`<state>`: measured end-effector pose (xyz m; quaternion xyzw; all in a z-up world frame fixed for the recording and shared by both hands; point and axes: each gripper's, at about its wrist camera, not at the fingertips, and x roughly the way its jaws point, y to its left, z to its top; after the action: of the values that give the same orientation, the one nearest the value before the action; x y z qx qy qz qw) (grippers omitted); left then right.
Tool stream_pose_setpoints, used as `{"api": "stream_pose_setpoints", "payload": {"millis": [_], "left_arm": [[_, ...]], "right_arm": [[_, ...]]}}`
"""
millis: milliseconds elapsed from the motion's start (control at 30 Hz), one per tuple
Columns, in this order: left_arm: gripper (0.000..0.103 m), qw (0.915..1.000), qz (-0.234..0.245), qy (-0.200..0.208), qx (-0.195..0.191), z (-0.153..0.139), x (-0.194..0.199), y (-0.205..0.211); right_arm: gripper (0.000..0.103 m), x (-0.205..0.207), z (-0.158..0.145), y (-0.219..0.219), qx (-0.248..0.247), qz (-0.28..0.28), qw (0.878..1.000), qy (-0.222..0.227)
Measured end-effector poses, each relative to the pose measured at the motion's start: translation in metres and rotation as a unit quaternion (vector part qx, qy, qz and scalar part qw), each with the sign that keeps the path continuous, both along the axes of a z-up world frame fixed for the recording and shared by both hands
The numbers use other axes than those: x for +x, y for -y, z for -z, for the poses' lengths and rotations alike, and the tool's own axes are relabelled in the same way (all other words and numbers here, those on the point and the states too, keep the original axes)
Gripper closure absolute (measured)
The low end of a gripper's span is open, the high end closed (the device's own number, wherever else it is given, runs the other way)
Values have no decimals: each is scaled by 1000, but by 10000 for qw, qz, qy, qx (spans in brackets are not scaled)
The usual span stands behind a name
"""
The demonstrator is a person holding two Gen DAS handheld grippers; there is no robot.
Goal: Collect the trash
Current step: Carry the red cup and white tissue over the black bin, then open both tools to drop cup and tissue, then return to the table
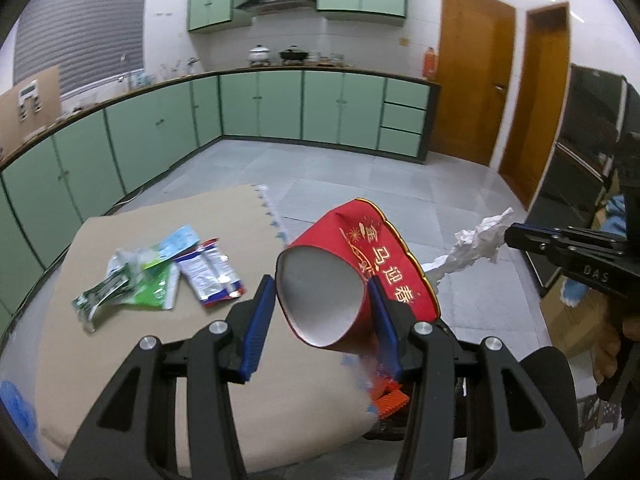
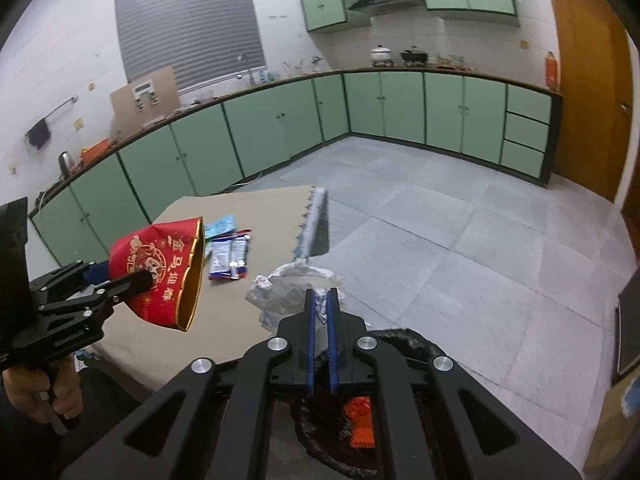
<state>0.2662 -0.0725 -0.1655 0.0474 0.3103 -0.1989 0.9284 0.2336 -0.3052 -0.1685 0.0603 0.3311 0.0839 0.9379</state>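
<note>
A red paper cup (image 1: 352, 276) with gold print is squeezed out of round between the blue pads of my left gripper (image 1: 320, 284), mouth tilted away. It hangs over the table's right edge. My right gripper (image 2: 320, 294) is shut on a crumpled white paper wad (image 2: 292, 292). From the left wrist view the right gripper (image 1: 508, 236) comes in from the right with the paper wad (image 1: 476, 248) at its tip. From the right wrist view the left gripper (image 2: 136, 280) carries the cup (image 2: 160, 272) at the left. A green wrapper (image 1: 132, 284) and blue-white packets (image 1: 212, 272) lie on the tan table (image 1: 160, 360).
A bin lined with a black bag (image 2: 400, 340) sits below the right gripper, an orange scrap (image 2: 360, 420) inside it. Green cabinets (image 1: 280, 108) line the far walls beyond a grey tile floor (image 2: 460, 240). Wooden doors (image 1: 472, 72) and a cardboard box (image 1: 576, 320) stand at the right.
</note>
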Motion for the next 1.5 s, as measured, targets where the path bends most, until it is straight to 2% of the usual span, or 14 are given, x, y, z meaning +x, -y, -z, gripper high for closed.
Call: {"api": "stream_pose_setpoints", "payload": {"millis": [167,300,600,900,1067,1167,1300,1500], "left_arm": [[58,9993,326,-121,123,15,9,37],[58,9978,548,-308,222,39,17,69],[58,9907,809,-944,554,120,46,126],[58,9827,831,-1303,1021,194,64,155],[57,9776,853,-1477,1233,215,70,166],[57,9739,867,-1557,1402,229,74,173],[54,9720,829,-1618,1490,234,77,178],[53,9736,777,-1596,1432,230,76,171]], "right_arm": [[98,-3,20,31,62,273,9994,-213],[98,0,44,51,61,501,9975,-487],[98,19,110,86,179,774,9904,-1133],[98,43,181,95,264,862,9804,-1751],[98,55,213,99,309,893,9734,-2086],[97,62,220,103,321,970,9707,-2175],[80,66,224,102,401,971,9676,-2298],[77,63,219,101,389,965,9690,-2240]]}}
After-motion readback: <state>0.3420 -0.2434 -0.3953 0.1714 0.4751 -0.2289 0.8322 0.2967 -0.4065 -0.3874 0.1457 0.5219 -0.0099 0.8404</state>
